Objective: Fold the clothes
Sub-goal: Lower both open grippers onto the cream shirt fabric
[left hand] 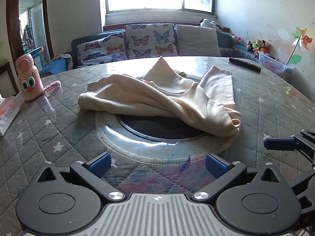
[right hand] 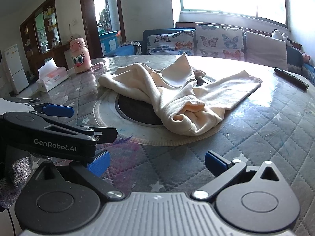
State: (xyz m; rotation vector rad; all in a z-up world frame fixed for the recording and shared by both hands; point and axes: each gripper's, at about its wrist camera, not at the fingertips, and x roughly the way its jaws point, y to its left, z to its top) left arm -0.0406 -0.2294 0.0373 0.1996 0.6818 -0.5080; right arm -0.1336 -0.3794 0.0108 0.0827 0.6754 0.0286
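A cream garment (left hand: 167, 96) lies crumpled in a loose heap on the round table, partly over a dark round inset (left hand: 157, 127) at its middle. One sleeve or leg stretches toward the far right (right hand: 232, 90). My left gripper (left hand: 157, 164) stands open near the table's front edge, short of the garment, nothing between its blue pads. My right gripper (right hand: 156, 163) is open too, beside the left one and equally clear of the cloth. The left gripper's side (right hand: 59, 135) shows in the right wrist view, with a grey-gloved hand (right hand: 17, 171) under it.
The table has a grey quilted star cover (left hand: 49, 137) under clear plastic. A pink bottle (left hand: 29, 76) and a tissue pack (left hand: 7, 114) stand at the left. A black remote (left hand: 245, 64) lies far right. A sofa with butterfly cushions (left hand: 149, 39) is behind.
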